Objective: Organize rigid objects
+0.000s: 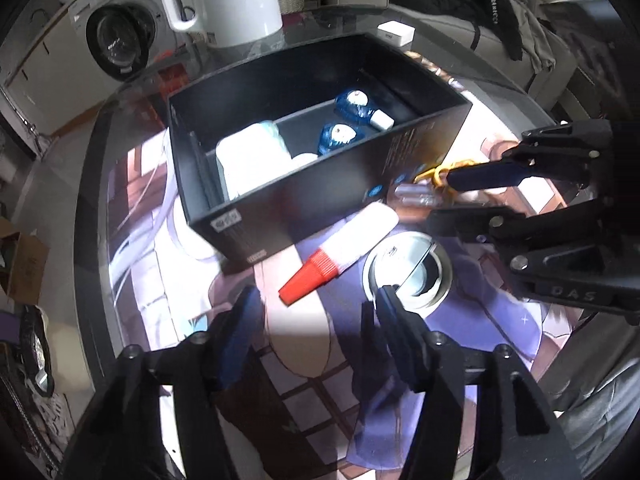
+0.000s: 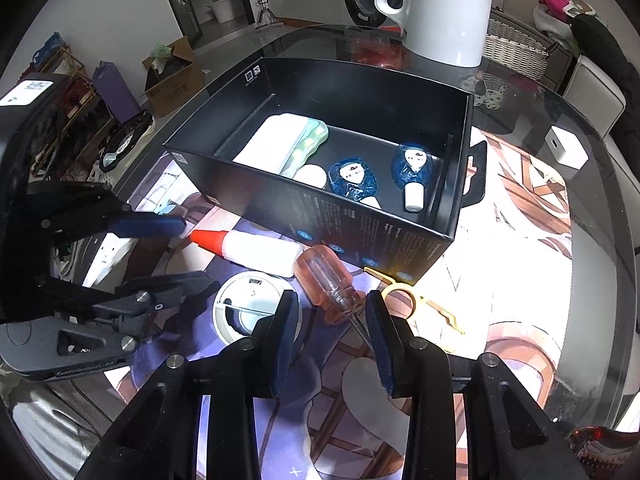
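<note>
Right wrist view shows the right claw (image 2: 330, 320) wide open, holding nothing, low over the worktop (image 2: 600, 280). The amber handle of the screwdriver (image 2: 326, 280) lies between its fingertips, slightly beyond them, and I cannot tell if a pad touches it. Just behind the screwdriver stands the black box (image 2: 280, 208). A gold metal tool (image 2: 404, 292) lies beside the screwdriver, at the near wall of the box. A white glue bottle with a red cap (image 2: 256, 250) also lies along this near wall, and a round white disc (image 2: 240, 312) rests in front of the bottle. The left claw (image 2: 188, 252) comes in from the side, open and empty, its upper finger near the red cap. Inside the box are two blue bottles (image 2: 354, 182), a white pack (image 2: 272, 144) and a small white round thing (image 2: 312, 176). Behind the box stands a white kettle (image 2: 448, 8).
</note>
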Available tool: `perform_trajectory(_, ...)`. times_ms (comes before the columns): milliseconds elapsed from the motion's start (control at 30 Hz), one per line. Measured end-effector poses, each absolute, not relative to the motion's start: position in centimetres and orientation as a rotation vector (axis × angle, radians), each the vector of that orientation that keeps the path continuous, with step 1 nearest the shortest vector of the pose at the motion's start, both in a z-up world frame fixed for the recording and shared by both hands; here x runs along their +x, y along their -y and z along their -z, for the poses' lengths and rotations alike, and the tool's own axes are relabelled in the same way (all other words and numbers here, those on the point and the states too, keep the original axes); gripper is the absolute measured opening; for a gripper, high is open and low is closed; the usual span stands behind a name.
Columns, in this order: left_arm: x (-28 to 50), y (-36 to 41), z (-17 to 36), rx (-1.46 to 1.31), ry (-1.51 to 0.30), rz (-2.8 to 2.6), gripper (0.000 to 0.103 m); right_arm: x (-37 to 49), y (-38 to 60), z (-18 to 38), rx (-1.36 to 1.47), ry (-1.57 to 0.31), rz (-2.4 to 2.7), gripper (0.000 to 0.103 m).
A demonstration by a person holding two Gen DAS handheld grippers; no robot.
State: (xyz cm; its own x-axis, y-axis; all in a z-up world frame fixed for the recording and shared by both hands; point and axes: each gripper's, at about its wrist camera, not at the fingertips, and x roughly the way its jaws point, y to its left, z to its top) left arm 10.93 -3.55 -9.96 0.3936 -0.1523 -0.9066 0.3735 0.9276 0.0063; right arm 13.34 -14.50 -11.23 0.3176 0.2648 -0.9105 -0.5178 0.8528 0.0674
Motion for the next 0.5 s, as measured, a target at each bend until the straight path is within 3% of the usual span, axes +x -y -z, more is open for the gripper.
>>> perform_trajectory(367, 12.9, 5.1, 10.8, 0.210, -1.116, 0.393, 0.060, 13.5, 14.2, 11.5, -0.274, -1.136, -0.512, 0.035)
perform_trajectory(500, 12.8, 5.5, 10.8, 0.186, -1.137, 0.427, 0.051, 13.8, 14.7, 11.9, -0.246, -1.159, -0.522, 0.036)
